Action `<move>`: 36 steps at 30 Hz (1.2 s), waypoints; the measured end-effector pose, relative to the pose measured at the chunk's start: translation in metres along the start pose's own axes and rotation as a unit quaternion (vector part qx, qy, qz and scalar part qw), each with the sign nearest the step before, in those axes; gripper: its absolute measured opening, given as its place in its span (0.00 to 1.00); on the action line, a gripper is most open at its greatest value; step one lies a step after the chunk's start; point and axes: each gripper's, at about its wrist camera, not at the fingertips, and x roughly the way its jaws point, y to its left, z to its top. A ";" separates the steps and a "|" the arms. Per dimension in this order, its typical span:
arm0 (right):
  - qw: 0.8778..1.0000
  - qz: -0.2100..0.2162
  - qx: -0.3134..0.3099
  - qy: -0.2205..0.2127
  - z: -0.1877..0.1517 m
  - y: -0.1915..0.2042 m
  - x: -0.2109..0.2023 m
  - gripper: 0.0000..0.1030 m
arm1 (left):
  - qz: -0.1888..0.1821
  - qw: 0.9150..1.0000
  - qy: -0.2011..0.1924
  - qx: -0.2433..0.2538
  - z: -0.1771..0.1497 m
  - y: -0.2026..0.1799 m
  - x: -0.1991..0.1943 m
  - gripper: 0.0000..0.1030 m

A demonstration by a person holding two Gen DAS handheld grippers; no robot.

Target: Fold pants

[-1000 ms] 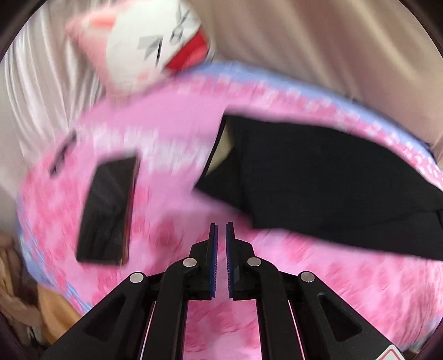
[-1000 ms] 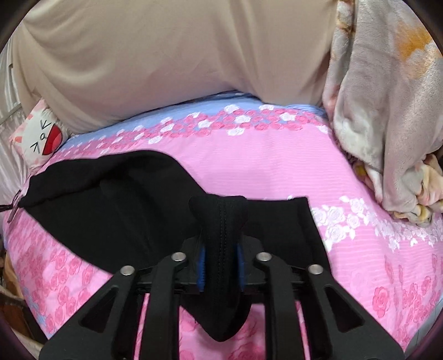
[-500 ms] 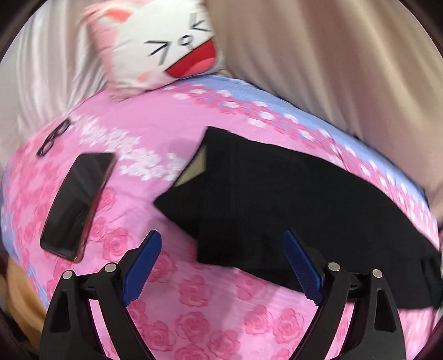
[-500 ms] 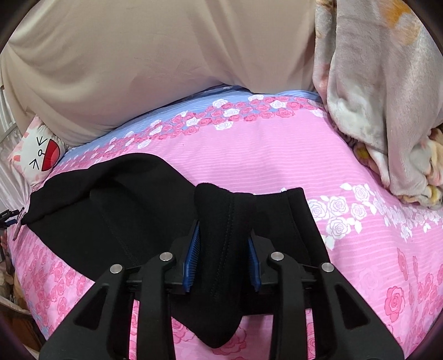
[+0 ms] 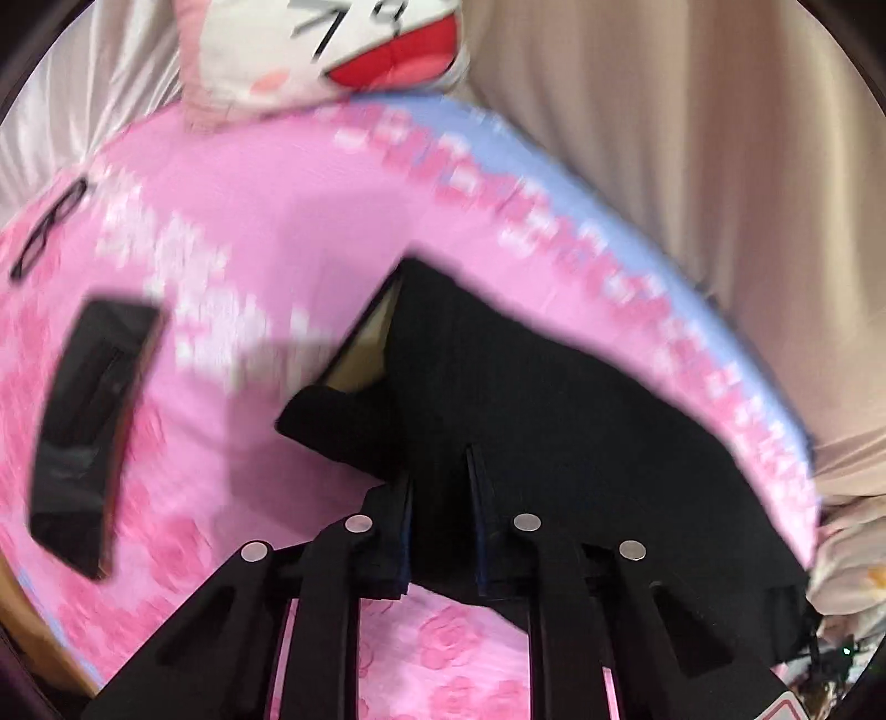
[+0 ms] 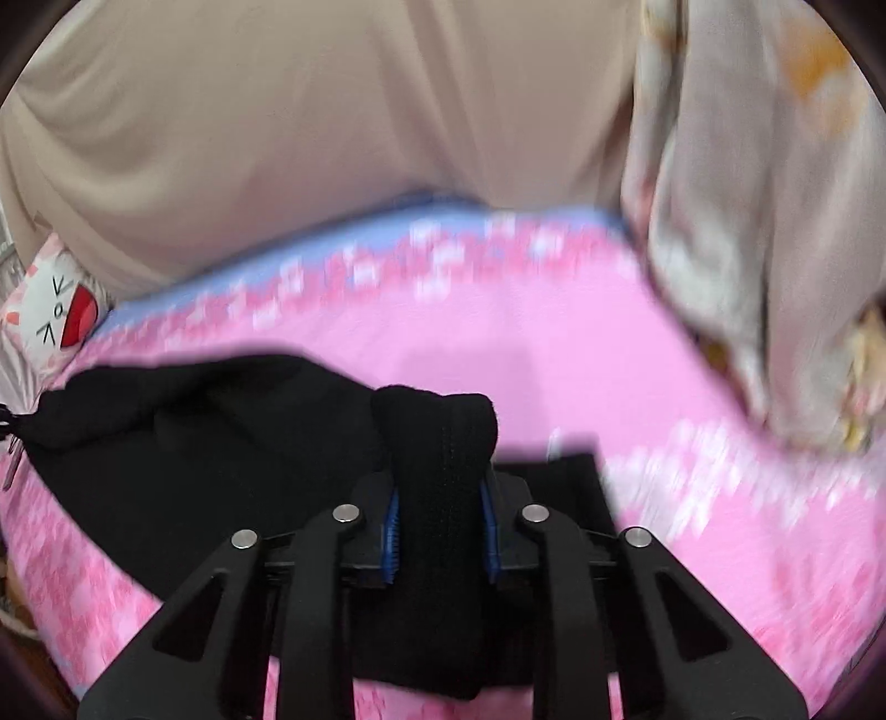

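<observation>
Here both closing claws pinch the black pants (image 5: 554,399): left claw (image 5: 440,482), right claw (image 6: 440,498)

We look down steeply along the left fingers, less steeply along the right; both views, blurred, seemingly share the pants (image 5: 554,421) (image 6: 221,443) and pillow (image 5: 332,50) (image 6: 55,315).

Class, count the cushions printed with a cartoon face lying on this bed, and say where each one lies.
1. The cat-face cushion lies at the head of the pink bedsheet, against the curtain; the right wrist view shows it at far left. Others may be hidden.
</observation>
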 end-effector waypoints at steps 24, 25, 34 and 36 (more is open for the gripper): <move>0.987 -0.057 -0.069 0.134 -0.014 -0.005 0.047 0.63 | -0.072 0.950 0.095 0.289 -0.153 -0.212 0.039 0.65; 0.987 -0.056 -0.075 0.132 -0.014 -0.002 0.045 0.63 | -0.077 0.947 0.103 0.293 -0.161 -0.221 0.045 0.65; 0.989 -0.037 -0.068 0.128 -0.021 -0.015 0.033 0.43 | -0.066 0.943 0.089 0.315 -0.183 -0.265 0.093 0.65; 0.989 -0.024 -0.063 0.131 -0.020 -0.017 0.031 0.04 | -0.038 0.937 0.071 0.339 -0.185 -0.272 0.099 0.65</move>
